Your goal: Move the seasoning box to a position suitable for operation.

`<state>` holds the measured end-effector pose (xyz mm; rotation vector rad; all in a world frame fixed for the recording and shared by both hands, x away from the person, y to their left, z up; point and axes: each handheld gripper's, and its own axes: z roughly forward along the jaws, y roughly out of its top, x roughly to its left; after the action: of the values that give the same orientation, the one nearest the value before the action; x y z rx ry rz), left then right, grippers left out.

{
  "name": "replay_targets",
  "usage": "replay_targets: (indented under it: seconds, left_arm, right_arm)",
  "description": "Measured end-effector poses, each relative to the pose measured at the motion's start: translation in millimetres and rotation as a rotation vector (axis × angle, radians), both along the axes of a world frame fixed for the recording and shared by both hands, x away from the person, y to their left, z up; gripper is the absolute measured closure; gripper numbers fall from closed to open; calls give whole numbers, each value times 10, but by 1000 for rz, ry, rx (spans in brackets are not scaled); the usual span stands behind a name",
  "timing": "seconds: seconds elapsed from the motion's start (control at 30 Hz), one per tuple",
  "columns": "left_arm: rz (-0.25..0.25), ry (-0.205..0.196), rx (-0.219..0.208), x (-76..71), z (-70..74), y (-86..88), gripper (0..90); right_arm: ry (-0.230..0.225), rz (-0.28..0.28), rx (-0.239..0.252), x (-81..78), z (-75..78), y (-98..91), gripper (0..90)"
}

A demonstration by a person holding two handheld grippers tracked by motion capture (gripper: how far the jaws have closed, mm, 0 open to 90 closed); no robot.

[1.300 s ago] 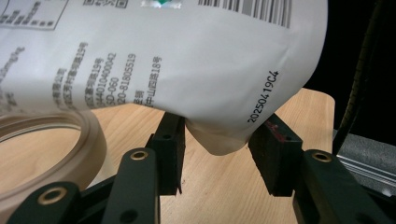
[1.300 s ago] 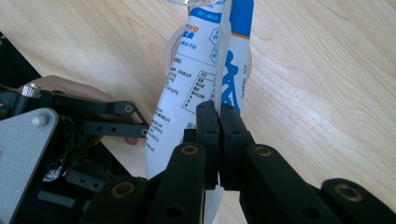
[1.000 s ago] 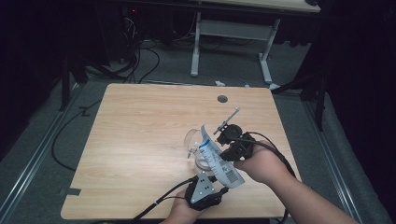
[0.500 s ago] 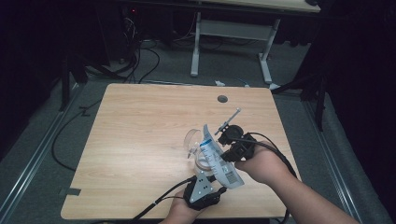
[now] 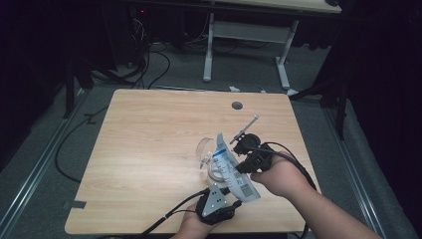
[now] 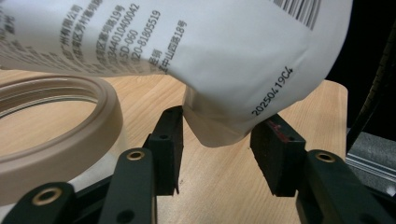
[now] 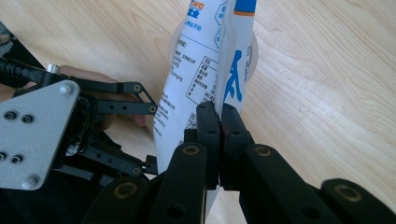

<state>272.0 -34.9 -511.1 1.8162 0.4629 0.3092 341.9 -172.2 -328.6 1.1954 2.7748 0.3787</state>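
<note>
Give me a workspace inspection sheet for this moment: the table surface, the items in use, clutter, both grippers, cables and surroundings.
Surface: wooden table, light grain, with a round hole near the far edge.
Job's things: white printed pouch held tilted above a clear jar; the jar's beige rim lies below the pouch.
Clutter: nothing seen.
Grippers: right gripper shut on the pouch's flat seam; left gripper has just been opening, its pads either side of the pouch's bottom corner, not pressing it.
Cables: black cable trails from the left gripper off the near edge; more cables on the floor.
Surroundings: dark room, a white-legged desk behind the table.
</note>
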Motion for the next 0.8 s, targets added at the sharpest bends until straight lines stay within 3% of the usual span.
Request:
replay_targets:
  seconds: [0.2, 0.43, 0.8]
  left_arm:
    - [-9, 14, 3, 5, -26, 2, 478]
    - [-22, 16, -3, -29, -32, 77, 464]
    - [13, 32, -1, -8, -76, 457, 465]
  right_arm:
    - [-2, -5, -2, -12, 32, 3, 893]
    - [-8, -2, -2, -17, 53, -2, 892]
    - [-20, 4, -4, -38, 58, -28, 891]
